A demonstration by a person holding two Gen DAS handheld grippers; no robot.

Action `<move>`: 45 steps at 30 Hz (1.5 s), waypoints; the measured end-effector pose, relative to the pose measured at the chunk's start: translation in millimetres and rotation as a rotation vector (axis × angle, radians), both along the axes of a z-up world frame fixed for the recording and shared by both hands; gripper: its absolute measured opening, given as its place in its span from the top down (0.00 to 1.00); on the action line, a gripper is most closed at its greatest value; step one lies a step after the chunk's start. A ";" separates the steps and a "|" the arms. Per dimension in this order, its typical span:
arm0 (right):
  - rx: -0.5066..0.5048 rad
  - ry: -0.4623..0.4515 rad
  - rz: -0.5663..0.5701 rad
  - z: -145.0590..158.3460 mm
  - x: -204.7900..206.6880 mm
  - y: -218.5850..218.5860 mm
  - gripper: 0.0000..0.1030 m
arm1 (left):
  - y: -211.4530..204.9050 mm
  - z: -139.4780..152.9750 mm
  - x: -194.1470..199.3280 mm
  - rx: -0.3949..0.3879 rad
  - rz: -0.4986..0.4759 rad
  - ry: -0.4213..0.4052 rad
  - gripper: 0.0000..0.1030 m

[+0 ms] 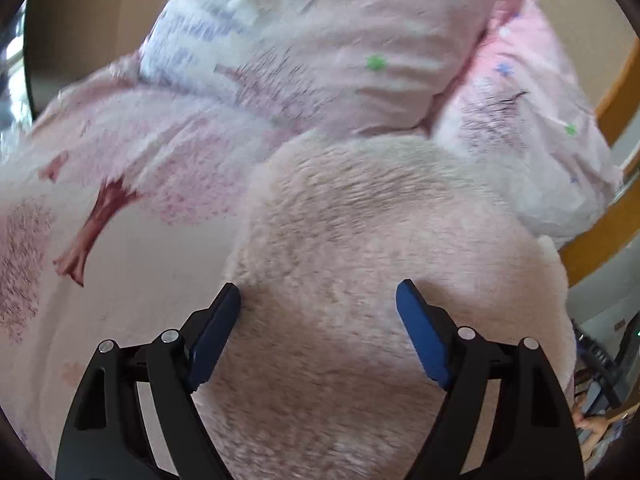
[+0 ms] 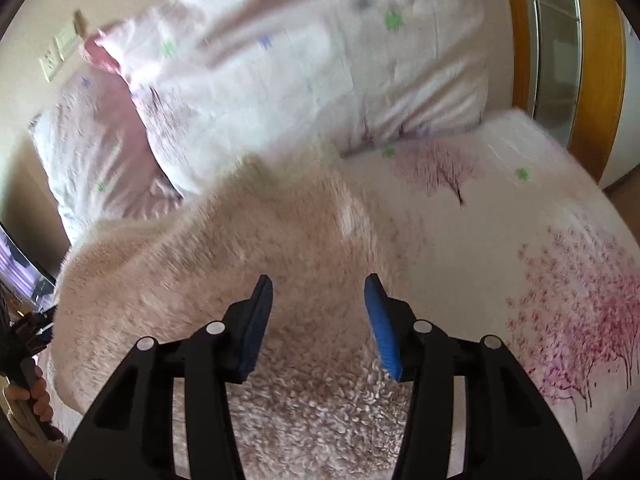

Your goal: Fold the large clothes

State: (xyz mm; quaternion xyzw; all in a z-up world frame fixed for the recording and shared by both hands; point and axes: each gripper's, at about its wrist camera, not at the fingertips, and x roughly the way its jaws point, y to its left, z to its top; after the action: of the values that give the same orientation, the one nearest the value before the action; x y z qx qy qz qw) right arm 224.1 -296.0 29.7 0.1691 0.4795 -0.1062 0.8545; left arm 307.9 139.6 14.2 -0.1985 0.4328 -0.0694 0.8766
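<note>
Fleecy and pale pink, the large garment (image 1: 380,240) is lying in a mound on the bed, spread over the tree-printed sheet (image 2: 520,208) with its far edge nudging up against the pillows (image 2: 280,80). The left gripper (image 1: 318,300) is hovering over the near part of the fleece with its blue pads spread wide and nothing pinched between them, apparently lining up on the rounded edge so a fold can be started from there. The right gripper (image 2: 319,288) is pointing down at the curly pile on the garment's other side, its jaws standing about half apart; the cloth is showing between them, but the blur is making it hard to say whether the pads are pressing it, so no grip can be claimed. Working one tool on each side is probably meant to keep the bulky fabric level when it is lifted.
</note>
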 end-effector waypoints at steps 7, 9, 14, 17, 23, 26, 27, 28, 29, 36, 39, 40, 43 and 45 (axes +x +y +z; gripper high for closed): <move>0.142 -0.062 -0.028 4.3 -17.0 -13.7 0.45 | 19.9 -22.2 2.8 -0.167 -0.002 0.076 0.21; 0.235 -0.117 -0.052 17.3 -40.9 -21.5 0.36 | 24.3 -12.3 -13.8 -0.178 -0.019 0.031 0.21; 0.450 -0.203 -0.220 26.1 -113.4 -43.9 0.22 | 46.0 1.7 -76.6 -0.242 -0.011 -0.047 0.21; 0.550 -0.191 -0.350 7.8 -144.6 -51.4 0.22 | 50.5 -9.8 -115.6 -0.324 0.040 -0.047 0.21; 0.669 -0.135 -0.425 -20.1 -145.7 -49.0 0.22 | 33.2 -23.1 -144.4 -0.418 0.066 -0.060 0.21; 0.686 -0.108 -0.461 -30.5 -137.6 -43.8 0.22 | 21.4 -28.9 -141.6 -0.419 0.094 -0.041 0.21; 0.690 -0.098 -0.472 -33.6 -135.5 -43.1 0.22 | 18.5 -32.7 -138.8 -0.436 0.094 -0.024 0.21; 0.696 -0.089 -0.485 -36.4 -133.8 -41.8 0.22 | 15.7 -37.4 -136.2 -0.457 0.099 0.001 0.21; 0.717 -0.094 -0.496 -40.1 -131.2 -40.7 0.22 | 13.2 -41.6 -134.0 -0.478 0.108 0.018 0.21; 0.740 -0.125 -0.526 -49.8 -113.2 -33.2 0.20 | 10.2 -63.2 -123.9 -0.620 0.197 0.023 0.24; 0.708 -0.142 -0.525 -49.3 -109.9 -29.4 0.27 | 15.6 -65.7 -117.8 -0.667 0.239 -0.004 0.24; 0.710 -0.144 -0.526 -50.9 -108.8 -28.9 0.32 | 18.3 -66.0 -115.3 -0.671 0.261 -0.015 0.26; 0.707 -0.159 -0.522 -55.4 -107.0 -26.8 0.44 | 25.9 -69.3 -108.0 -0.686 0.307 -0.029 0.33; 0.707 -0.169 -0.512 -57.1 -106.0 -26.2 0.52 | 29.8 -72.7 -104.4 -0.702 0.329 -0.030 0.40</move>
State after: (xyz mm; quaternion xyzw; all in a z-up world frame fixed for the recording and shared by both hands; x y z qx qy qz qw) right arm 118.1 -322.2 -27.4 0.5724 0.3574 -0.1296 0.7265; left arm 203.5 169.3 -58.5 -0.5524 0.3321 -0.0747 0.7610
